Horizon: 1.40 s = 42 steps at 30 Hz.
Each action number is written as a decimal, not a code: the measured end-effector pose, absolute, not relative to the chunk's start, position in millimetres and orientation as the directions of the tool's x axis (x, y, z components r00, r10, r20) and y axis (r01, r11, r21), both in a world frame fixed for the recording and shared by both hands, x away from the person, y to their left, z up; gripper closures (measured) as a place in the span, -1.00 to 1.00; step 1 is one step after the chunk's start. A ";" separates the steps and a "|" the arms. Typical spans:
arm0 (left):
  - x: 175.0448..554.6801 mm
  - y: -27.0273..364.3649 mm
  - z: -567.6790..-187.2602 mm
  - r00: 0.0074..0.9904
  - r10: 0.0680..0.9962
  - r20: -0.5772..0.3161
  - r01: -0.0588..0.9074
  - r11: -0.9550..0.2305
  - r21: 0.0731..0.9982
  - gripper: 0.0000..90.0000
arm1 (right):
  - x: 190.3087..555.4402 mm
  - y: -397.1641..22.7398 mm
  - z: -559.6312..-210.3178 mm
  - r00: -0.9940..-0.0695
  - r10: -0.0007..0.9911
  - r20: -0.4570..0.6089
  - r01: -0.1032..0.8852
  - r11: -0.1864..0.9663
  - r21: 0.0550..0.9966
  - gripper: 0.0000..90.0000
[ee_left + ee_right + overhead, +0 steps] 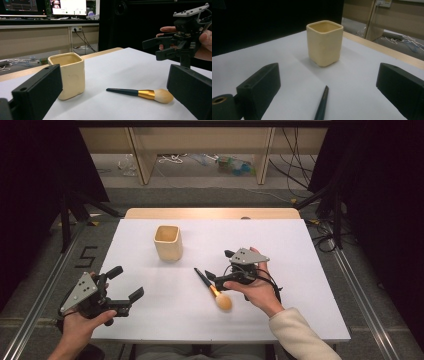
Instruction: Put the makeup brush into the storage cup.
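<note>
Your right gripper [218, 265] hovers just above the brush [212, 288], which lies flat on the white worktop [150, 320] right of centre in the high view, its dark handle pointing to the upper left toward the cup [167, 242] and its tan bristle head toward the lower right. The fingers are spread wide and hold nothing; in the right gripper view the handle tip [322, 103] runs up from the bottom edge between the two black fingers [259, 85], with the cup [325, 42] upright beyond it.

The step in hand looks like picking up the brush, probably to stand it in the cup. To do it well:

- Keep the handle centred between the fingers as you lower; it already sits roughly midway, slightly toward the left one.
- Close across the dark handle, not the gold collar or the soft bristles, which would give and let the brush swing.
- Come down until the fingertips nearly touch the worktop before you close, because the handle is thin and lies low.
- Close slowly so the round handle does not roll out sideways.

Your left gripper [124, 285] rests at the lower left of the high view, fingers also wide and empty, well apart from the brush [140, 93]. Leave it there so it stays clear of the lift.
</note>
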<state>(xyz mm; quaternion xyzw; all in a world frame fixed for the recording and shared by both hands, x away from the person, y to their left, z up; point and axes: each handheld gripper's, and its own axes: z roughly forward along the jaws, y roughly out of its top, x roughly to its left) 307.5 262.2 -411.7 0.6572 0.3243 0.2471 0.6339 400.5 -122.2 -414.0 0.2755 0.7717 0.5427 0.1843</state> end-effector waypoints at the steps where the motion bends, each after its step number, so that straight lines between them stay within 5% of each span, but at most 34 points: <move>1: 307.5 262.2 -411.7 0.667 0.740 -0.087 0.113 0.015 0.993 -1.00 | 400.6 -122.0 -413.5 -0.776 0.631 0.007 0.227 0.270 0.936 -0.86; 17: 307.7 262.6 -412.3 0.669 0.738 -0.085 0.117 0.009 0.993 -1.00 | 411.7 -103.6 -416.8 -0.748 0.664 -0.014 0.367 0.431 0.824 -0.74; 19: 307.9 262.4 -412.4 0.672 0.736 -0.081 0.117 0.003 0.993 -1.00 | 413.7 -100.0 -417.7 -0.719 0.695 0.006 0.476 0.487 0.732 -0.66; 29: 308.1 262.4 -412.9 0.670 0.737 -0.085 0.120 0.005 0.993 -1.00 | 421.2 -89.0 -430.1 -0.710 0.704 0.035 0.629 0.611 0.481 -0.62; 42: 308.4 262.8 -413.5 0.673 0.735 -0.085 0.122 0.003 0.993 -1.00 | 429.8 -70.5 -444.8 -0.710 0.704 0.036 0.685 0.677 0.269 -0.37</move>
